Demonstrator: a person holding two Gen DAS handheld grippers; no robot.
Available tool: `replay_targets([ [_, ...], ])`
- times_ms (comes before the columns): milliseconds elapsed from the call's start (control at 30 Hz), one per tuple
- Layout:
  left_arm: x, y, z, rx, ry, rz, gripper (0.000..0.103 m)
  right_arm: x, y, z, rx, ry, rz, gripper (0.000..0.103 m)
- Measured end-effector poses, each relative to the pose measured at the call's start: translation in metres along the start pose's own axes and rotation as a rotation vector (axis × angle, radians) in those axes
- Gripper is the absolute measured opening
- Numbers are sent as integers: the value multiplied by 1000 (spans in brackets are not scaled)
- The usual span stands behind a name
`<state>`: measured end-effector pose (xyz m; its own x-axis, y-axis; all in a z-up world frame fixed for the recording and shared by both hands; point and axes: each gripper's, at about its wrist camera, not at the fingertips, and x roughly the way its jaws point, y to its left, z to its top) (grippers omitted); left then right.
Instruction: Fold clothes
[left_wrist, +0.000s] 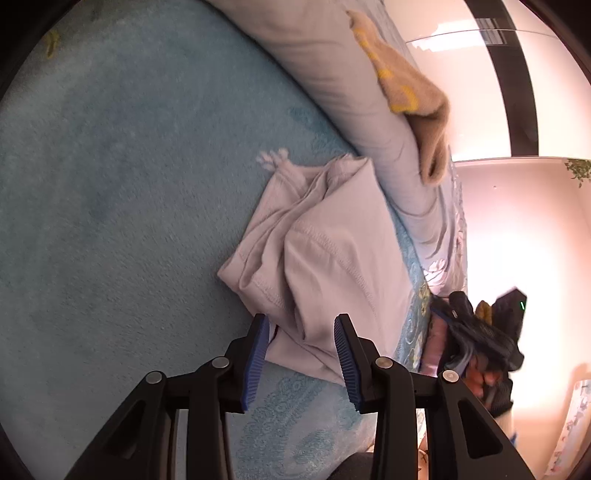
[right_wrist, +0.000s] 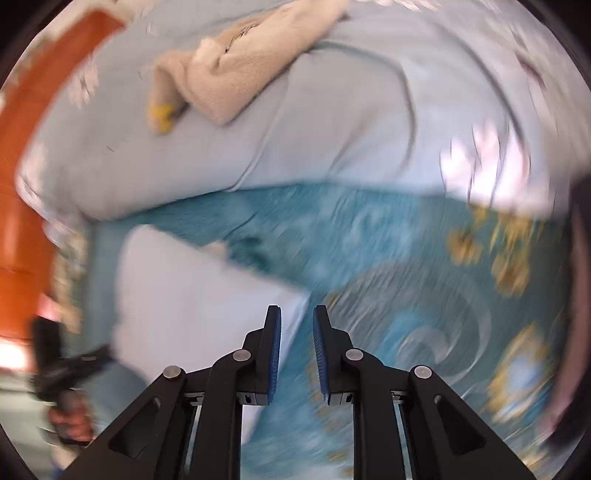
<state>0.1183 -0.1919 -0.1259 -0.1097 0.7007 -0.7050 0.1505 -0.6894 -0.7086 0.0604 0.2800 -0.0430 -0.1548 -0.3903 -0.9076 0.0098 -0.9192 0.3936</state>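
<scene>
A pale lilac garment (left_wrist: 325, 254) lies folded into a rough rectangle on the teal blanket (left_wrist: 110, 184). My left gripper (left_wrist: 302, 319) hovers at the garment's near edge, open, its blue pads apart and pressing on nothing. The right wrist view is blurred. There the same garment (right_wrist: 192, 295) shows at lower left. My right gripper (right_wrist: 297, 312) stands over the garment's right edge with a narrow gap between its pads and nothing in it. Each gripper shows in the other's view: the right one (left_wrist: 476, 332), the left one (right_wrist: 55, 365) in a hand.
A pale blue rolled duvet (left_wrist: 332, 74) lies along the far side of the blanket, with a beige fleecy garment (left_wrist: 406, 92) on top of it. An orange wooden bed board (right_wrist: 22, 184) stands at the left. The blanket's patterned border (right_wrist: 480, 295) runs to the right.
</scene>
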Motion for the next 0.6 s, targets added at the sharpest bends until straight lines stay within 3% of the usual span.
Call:
replay_targets([
  [267, 8, 1, -3, -48, 11, -3, 38, 34, -16, -89, 252, 83, 250, 20],
  [433, 6, 3, -4, -86, -2, -34, 36, 36, -30, -104, 400, 50, 355, 21],
  [533, 10, 5, -3, -106, 8, -46, 35, 34, -30, -109, 413, 55, 372, 21],
  [567, 11, 5, -2, -110, 9, -42, 33, 32, -30, -110, 412, 51, 377, 19],
  [600, 12, 6, -3, -117, 8, -40, 29, 30, -30, -111, 415, 45, 379, 11],
])
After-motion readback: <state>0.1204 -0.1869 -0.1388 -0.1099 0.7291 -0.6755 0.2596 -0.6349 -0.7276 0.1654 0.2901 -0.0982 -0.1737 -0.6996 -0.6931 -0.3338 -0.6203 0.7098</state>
